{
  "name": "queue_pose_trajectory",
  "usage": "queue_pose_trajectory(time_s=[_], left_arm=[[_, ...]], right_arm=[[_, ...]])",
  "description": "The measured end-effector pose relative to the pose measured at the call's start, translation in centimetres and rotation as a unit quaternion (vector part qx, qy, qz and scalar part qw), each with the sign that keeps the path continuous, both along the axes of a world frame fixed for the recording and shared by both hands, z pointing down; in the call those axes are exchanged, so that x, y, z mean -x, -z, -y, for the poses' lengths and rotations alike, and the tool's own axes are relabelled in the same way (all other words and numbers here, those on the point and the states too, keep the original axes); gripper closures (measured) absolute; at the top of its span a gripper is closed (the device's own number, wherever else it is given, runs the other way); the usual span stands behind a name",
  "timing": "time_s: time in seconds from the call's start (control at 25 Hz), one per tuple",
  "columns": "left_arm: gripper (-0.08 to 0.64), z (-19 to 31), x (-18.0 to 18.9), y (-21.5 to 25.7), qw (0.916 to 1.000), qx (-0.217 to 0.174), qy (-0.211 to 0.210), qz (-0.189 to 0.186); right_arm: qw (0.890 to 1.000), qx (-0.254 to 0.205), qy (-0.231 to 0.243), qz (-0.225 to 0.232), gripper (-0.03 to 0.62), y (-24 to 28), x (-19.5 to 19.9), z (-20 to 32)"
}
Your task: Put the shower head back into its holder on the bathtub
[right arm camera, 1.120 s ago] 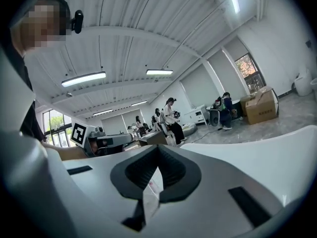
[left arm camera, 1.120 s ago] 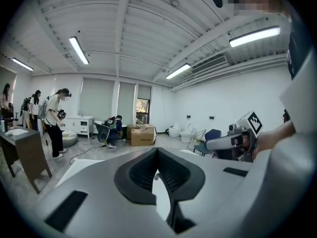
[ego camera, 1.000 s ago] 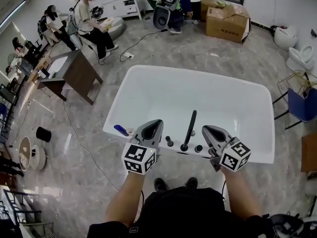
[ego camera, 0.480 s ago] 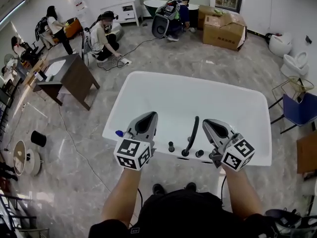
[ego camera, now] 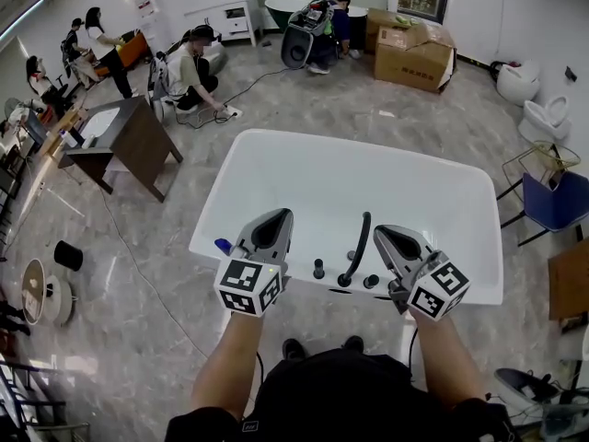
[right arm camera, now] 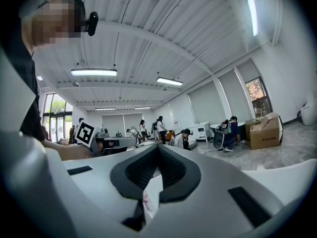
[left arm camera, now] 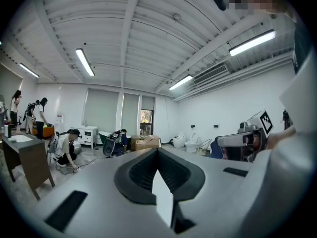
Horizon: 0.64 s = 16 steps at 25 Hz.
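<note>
Both pairs of jaws are pressed together with nothing between them. The left gripper (ego camera: 274,224) and right gripper (ego camera: 386,236) hang level, side by side over the bathtub's (ego camera: 479,288) near rim. The black shower head (ego camera: 355,247) stands between them, slightly nearer the right. Its long axis rises from the rim, away from the person, and it looks seated in its holder. No writing is legible.

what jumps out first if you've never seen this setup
A large white bathtub fills the middle of the head view, standing on a grey marbled floor. On its near rim a slim black fitting, likely the shower head, rises between the left tool and the right tool, both shut and empty. Cardboard boxes sit beyond the tub, near the far wall.
</note>
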<state>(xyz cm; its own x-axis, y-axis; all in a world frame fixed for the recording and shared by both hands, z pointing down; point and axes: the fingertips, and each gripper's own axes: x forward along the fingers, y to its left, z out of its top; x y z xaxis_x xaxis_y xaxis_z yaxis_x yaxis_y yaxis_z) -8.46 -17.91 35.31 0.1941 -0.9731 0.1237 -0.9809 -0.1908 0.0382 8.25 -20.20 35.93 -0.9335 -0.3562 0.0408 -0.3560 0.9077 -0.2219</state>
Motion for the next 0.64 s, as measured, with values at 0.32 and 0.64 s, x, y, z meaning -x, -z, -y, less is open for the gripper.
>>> queue_pose_trajectory(time_s=[0.32, 0.64], left_arm=[[0.546, -0.6, -0.3, -1.3, 0.9999, 0.011, -0.010, 0.001], [0.546, -0.5, -0.5, -1.5, 0.9998, 0.013, -0.013, -0.003]], right_arm=[[1.000, 0.010, -0.004, 0.005, 0.577, -0.9, 0.7, -0.5], [1.000, 0.014, -0.011, 0.007, 0.577, -0.8, 0.3, -0.4]])
